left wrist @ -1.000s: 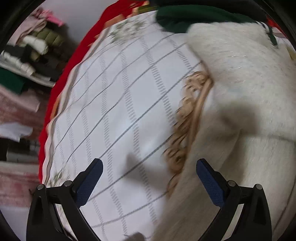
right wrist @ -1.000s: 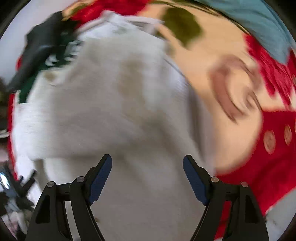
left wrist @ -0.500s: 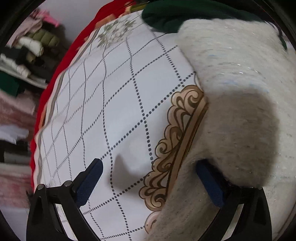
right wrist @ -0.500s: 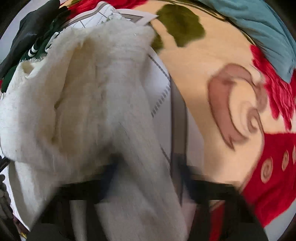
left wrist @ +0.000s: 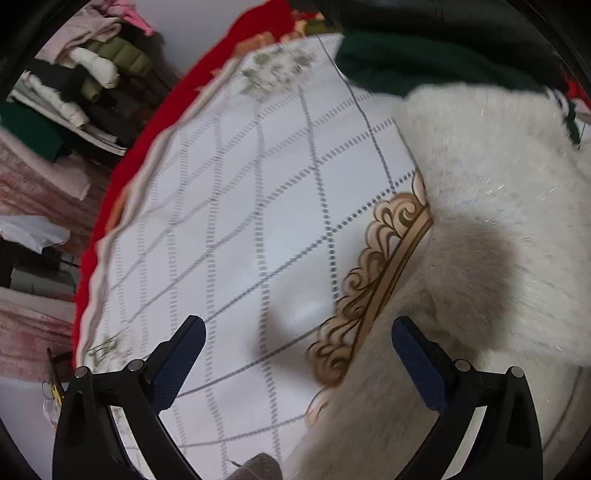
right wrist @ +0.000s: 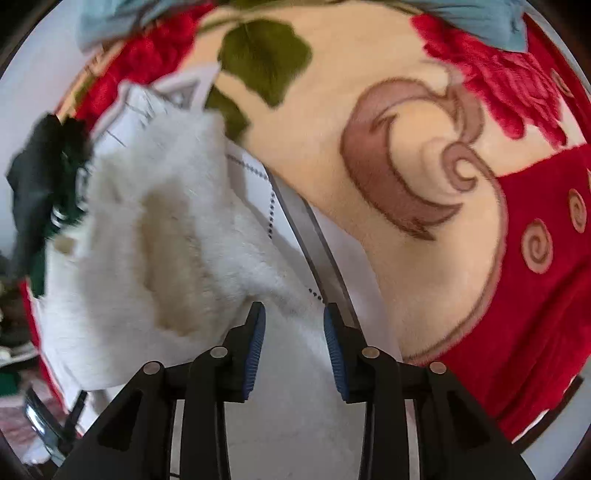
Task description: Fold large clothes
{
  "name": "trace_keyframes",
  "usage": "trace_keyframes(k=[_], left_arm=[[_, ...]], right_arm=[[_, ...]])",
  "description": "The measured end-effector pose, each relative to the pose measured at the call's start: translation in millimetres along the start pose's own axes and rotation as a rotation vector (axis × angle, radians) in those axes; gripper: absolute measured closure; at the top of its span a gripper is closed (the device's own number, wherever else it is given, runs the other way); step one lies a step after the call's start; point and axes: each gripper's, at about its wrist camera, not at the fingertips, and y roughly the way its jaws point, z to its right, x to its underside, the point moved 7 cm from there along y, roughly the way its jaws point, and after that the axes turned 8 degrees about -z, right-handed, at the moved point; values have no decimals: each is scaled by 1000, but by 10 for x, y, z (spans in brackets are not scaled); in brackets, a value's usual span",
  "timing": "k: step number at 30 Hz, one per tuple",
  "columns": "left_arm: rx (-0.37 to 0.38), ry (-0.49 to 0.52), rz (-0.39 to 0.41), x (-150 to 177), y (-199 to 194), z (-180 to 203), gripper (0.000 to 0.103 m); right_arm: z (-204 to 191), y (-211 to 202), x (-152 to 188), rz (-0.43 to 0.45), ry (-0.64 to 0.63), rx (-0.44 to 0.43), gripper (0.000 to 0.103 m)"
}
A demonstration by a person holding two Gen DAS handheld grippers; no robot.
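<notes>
A large white fluffy garment (left wrist: 498,184) lies bunched on a white cloth with a dotted grid (left wrist: 240,203). My left gripper (left wrist: 295,365) hangs open and wide above the garment's left edge. Its right finger is over the fleece and its left finger over the bare cloth, with nothing gripped. In the right wrist view the same garment (right wrist: 166,221) runs from the upper left down between the fingers of my right gripper (right wrist: 293,347). Those jaws stand narrow and are opening, and the fleece lies slack between the pads rather than pinched.
A dark green garment (left wrist: 406,62) lies beyond the white one, and a black one (right wrist: 33,177) at its far end. A red and cream flowered blanket (right wrist: 535,295) lies under the grid cloth. Stacked clothes fill shelves (left wrist: 74,92) on the left. A teal cloth (right wrist: 480,18) lies at the back.
The right jaws went from wide to nearly shut in the fleece, then partly apart, and the gripper slid right. The fleece fold over the left gripper's right finger has dropped off it.
</notes>
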Motion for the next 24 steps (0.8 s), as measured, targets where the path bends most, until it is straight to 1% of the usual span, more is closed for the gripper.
trace_keyframes(k=[1,2,3,4,6,7,8,10,11,13,17,19,20,22,23,24], left_arm=[[5,-8,6,23,-75,-30,0],[13,-15,13,46,-138,-47,0],[20,-14,15,59,-175,-50,0],[24,-9,12,76,-206,-27,0],[36,23,3,131,-248,42,0],[40,42,3,180,-263,95,0],[40,67,-3,236,-258,152,0],[44,118,-29,397,-222,288,0],[48,140,-50,507,-203,367,0],[60,181,-86,737,-171,486,0],[67,252,-129,1148,-126,615,0],[62,280,-147,1306,-76,650,0],[54,292,-138,1362,-31,668,0],[34,318,-113,1398,33,698,0],[32,325,-108,1385,36,708,0],[32,327,-120,1367,28,703,0]], right_arm=[[-4,-78,23,16,7,-25,57],[-23,-158,45,35,13,-61,50],[-67,-226,65,54,13,-86,47],[-139,-265,97,66,-2,-78,47],[-319,-240,255,48,-57,-7,47],[-363,-148,319,22,-78,9,47],[-411,-80,454,-17,-96,-3,47],[-505,144,775,-121,-128,-33,47],[-588,310,1001,-196,-149,-38,47],[-704,558,1376,-298,-184,-43,47],[-838,838,2173,-449,-208,-76,47],[-853,945,2411,-481,-213,-80,47],[-845,1035,2537,-497,-220,-60,47],[-828,1220,2631,-498,-254,-13,47],[-835,1302,2664,-482,-289,17,47],[-852,1333,2669,-485,-302,34,47]])
